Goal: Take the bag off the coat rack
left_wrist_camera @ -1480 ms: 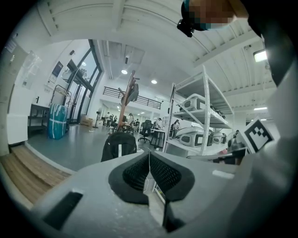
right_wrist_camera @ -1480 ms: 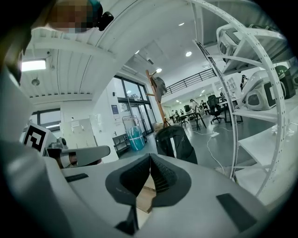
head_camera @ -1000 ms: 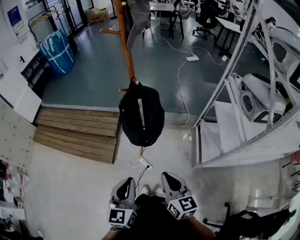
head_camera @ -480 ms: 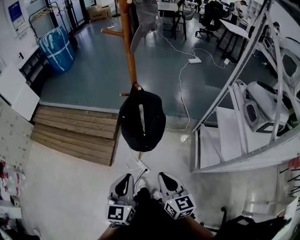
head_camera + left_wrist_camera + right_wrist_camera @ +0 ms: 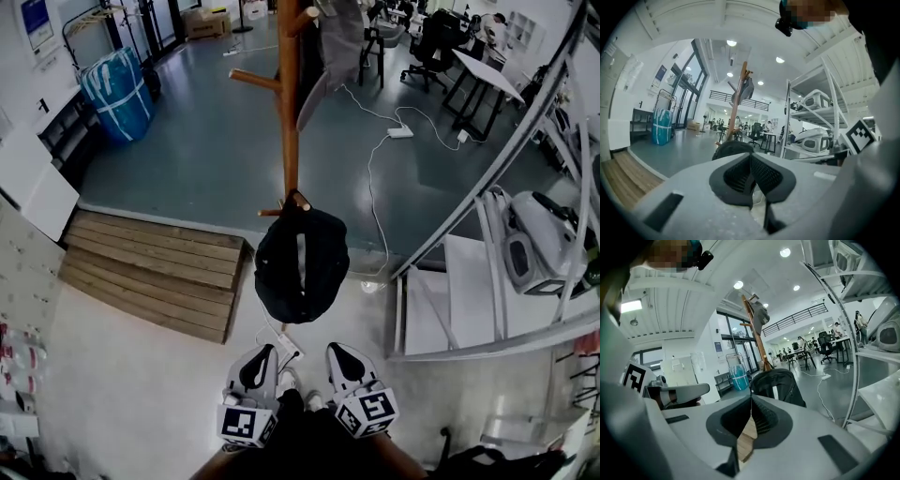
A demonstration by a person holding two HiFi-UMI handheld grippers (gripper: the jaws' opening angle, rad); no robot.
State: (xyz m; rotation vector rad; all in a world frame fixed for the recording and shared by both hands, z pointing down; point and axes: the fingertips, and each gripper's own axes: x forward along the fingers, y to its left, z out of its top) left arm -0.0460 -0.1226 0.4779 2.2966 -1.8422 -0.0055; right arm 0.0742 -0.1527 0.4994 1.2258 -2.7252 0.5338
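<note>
A black bag point(image 5: 302, 265) hangs by its strap from a low peg of the wooden coat rack point(image 5: 289, 112). A grey garment point(image 5: 337, 42) hangs near the rack's top. My left gripper point(image 5: 260, 353) and right gripper point(image 5: 337, 353) are side by side at the bottom of the head view, just short of the bag and pointing at it. Both are shut with nothing between the jaws. The left gripper view has its shut gripper point(image 5: 751, 161) in front of the bag point(image 5: 731, 147). In the right gripper view the shut gripper point(image 5: 751, 401) sits below the bag point(image 5: 780, 383) and the rack point(image 5: 757, 333).
A wooden platform point(image 5: 155, 272) lies on the floor to the left. Metal shelving point(image 5: 497, 281) with white machines stands close on the right. A power strip point(image 5: 289, 349) lies at the rack's foot, and a white cable point(image 5: 373, 178) runs back across the floor. A blue wrapped bundle point(image 5: 117, 94) stands far left.
Both grippers have moved forward together, so the bag and the rack are nearer and more centred ahead of them. Both stay shut.
</note>
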